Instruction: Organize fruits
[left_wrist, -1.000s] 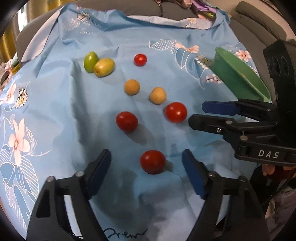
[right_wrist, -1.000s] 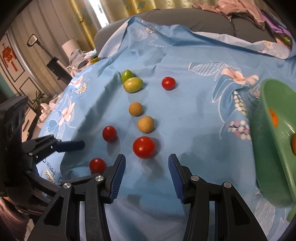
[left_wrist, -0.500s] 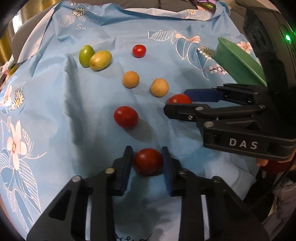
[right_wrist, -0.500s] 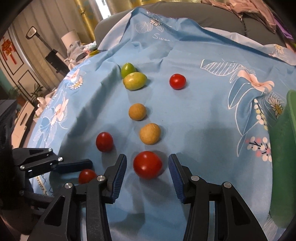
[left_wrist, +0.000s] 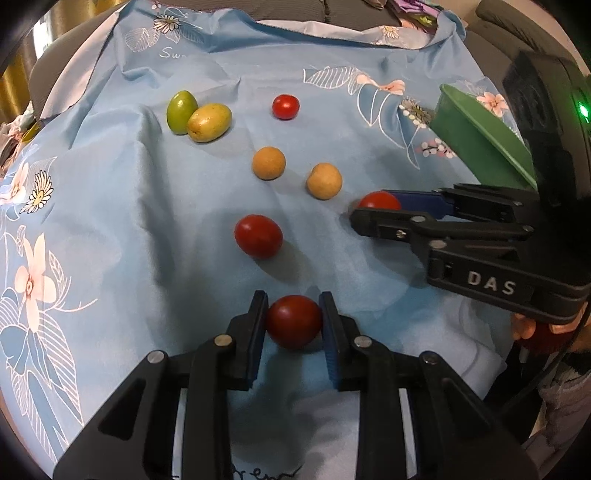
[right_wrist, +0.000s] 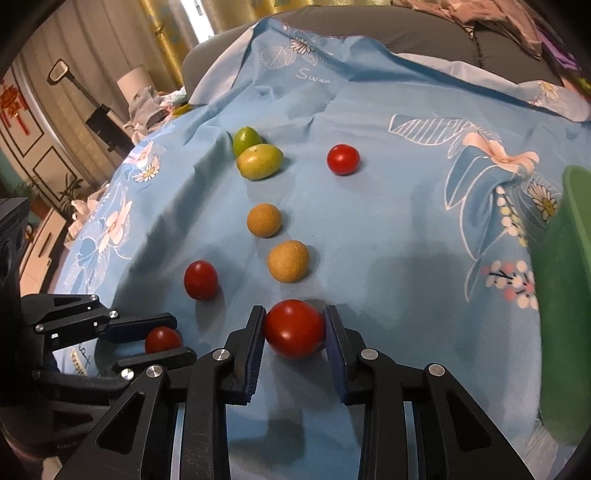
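Two grippers now each have a tomato between their pads, where a second ago both stood spread with the fruit lying loose ahead of them. The left gripper (left_wrist: 293, 321) has gone from wide open to pinching a dark red tomato (left_wrist: 293, 320) on the blue floral cloth (left_wrist: 110, 221), both blue pads touching its sides. The right gripper (right_wrist: 294, 328) stood narrower then, short of the larger red tomato (right_wrist: 294, 328); its jaws are closing at this moment, and the pads already press that fruit's flanks.

On the cloth the other fruit has not shifted: a third tomato (left_wrist: 258, 235) lies loose between the two grippers, a small one (left_wrist: 285, 106) sits far back, two tan round fruits (left_wrist: 268, 163) lie apart in the middle, and a green fruit (left_wrist: 181, 111) touches a yellow-green one (left_wrist: 209, 122) at the back left. The green bowl (left_wrist: 476, 144) stands at the right edge, behind the right gripper.
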